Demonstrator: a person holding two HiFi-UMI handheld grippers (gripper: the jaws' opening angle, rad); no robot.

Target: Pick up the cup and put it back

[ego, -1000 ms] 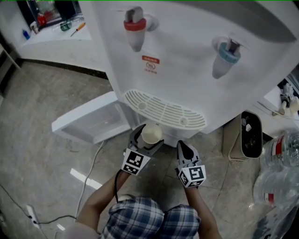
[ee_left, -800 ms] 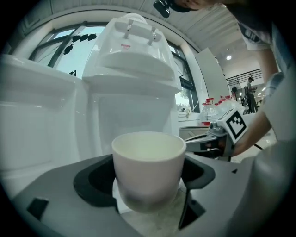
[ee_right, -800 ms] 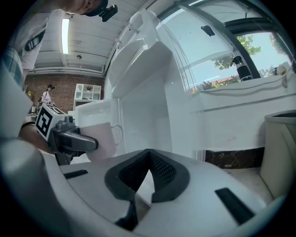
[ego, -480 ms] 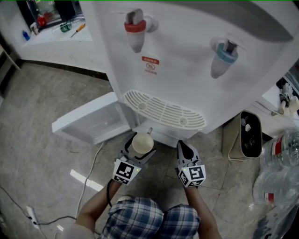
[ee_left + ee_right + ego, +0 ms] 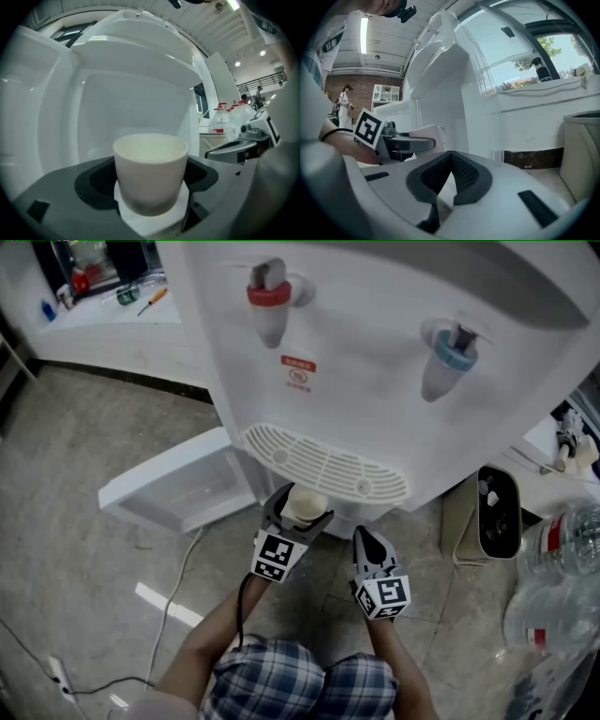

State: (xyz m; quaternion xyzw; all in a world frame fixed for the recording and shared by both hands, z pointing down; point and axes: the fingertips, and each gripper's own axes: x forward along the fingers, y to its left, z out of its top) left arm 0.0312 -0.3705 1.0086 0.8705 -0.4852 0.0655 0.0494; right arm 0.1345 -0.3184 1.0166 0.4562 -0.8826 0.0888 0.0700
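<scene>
**Cup held low at the dispenser, with little room above it**

The pale cup point(image 5: 306, 505) stood upright between the jaws of the left gripper point(image 5: 300, 517), which were clamped on its lower sides with the rim open to the top. It was off the floor, just near of the water dispenser point(image 5: 375, 362) and right under the slotted drip tray point(image 5: 323, 463). It faced what looked like the open lower compartment, whose door point(image 5: 178, 486) hung out to the left. The right gripper point(image 5: 367, 540) hovered just right of it, jaws together on nothing.

From where I stood, the tight spot was overhead. Pushed farther in without dropping a little, the rim looked likely to knock the tray's front edge. With the hold so low on the cup, a knock could have rocked it out of the jaws. Letting go before the base was flat on something would probably have tipped it. The idle gripper was also close enough to nudge it. I could not tell whether the cup held any liquid.
</scene>
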